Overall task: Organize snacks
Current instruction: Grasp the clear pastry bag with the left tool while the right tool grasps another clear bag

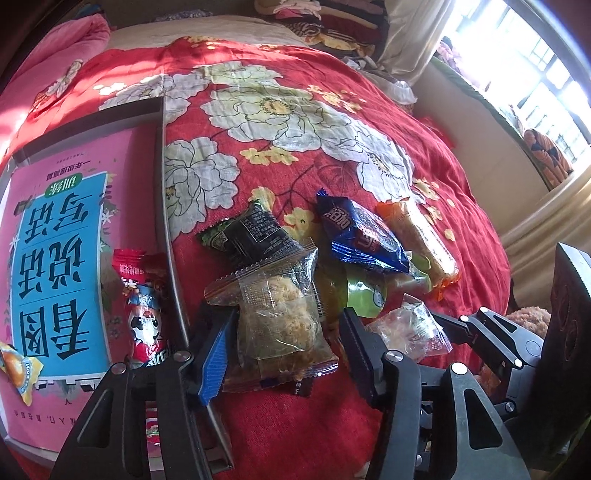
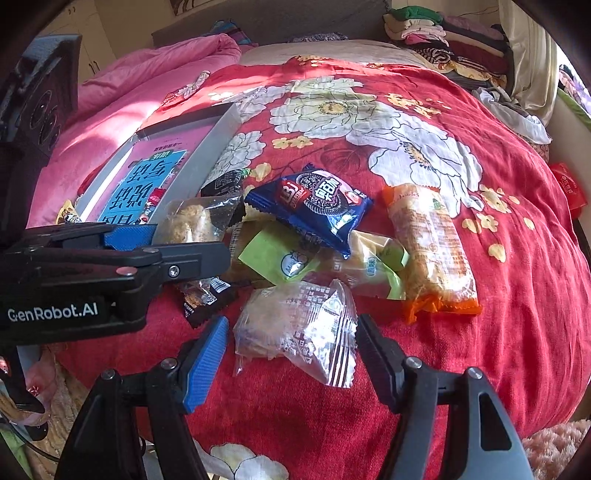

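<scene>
A pile of snacks lies on a red flowered bedspread (image 1: 295, 147). My left gripper (image 1: 289, 314) stands around a clear packet with a meat-floss cake (image 1: 280, 317). Its blue pad (image 1: 216, 354) touches the wrapper and a narrow gap shows at the other finger. My right gripper (image 2: 292, 320) is open around a second clear packet (image 2: 299, 332), apart from it on both sides. Behind lie a blue cookie packet (image 2: 314, 206), a green packet (image 2: 280, 258), a long orange packet (image 2: 432, 251) and a black-green packet (image 1: 251, 232).
A grey tray (image 1: 162, 184) to the left holds a pink book (image 1: 62, 236), a red cow-print candy packet (image 1: 144, 314) and an orange candy (image 1: 18, 365). A pink quilt (image 2: 147, 74) and folded clothes (image 2: 443, 33) lie at the back. The bed's edge drops off on the right.
</scene>
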The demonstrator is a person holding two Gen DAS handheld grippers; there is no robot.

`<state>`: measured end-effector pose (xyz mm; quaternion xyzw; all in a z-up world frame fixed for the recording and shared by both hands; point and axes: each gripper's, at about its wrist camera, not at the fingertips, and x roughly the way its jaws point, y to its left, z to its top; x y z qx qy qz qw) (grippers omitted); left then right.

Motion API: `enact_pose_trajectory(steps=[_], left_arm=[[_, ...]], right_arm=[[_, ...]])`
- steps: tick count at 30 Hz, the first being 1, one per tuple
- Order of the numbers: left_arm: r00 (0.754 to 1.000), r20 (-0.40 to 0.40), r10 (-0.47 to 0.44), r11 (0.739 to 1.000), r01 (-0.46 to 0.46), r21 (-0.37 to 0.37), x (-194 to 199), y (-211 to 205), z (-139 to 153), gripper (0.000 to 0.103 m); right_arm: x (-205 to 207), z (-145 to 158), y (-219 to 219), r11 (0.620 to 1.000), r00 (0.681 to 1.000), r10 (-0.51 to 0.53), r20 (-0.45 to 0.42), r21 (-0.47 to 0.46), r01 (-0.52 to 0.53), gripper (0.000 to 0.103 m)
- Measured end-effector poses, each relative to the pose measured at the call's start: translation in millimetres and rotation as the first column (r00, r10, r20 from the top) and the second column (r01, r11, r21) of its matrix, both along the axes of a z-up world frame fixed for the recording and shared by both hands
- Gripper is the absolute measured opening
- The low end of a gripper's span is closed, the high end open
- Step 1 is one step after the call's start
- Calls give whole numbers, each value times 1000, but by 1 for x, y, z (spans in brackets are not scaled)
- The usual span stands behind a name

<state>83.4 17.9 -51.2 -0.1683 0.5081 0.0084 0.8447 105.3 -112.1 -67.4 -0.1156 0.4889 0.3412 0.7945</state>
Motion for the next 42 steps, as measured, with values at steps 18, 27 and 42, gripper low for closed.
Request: enact_pose_trajectory(steps=[18,27,42], left_arm=[[999,47,-15,998,18,-60,-8,3,4,42],[994,113,6,997,3,-78,-21,12,27,42],[986,152,72,994,-59,-88,-43,35,44,42]], right_arm=[[1,3,-2,995,999,38,-37,93,-34,45],[-3,31,-19,978,1000,-1,31,209,-5,45],[-12,49,-14,969,991,23,130,242,-55,46]])
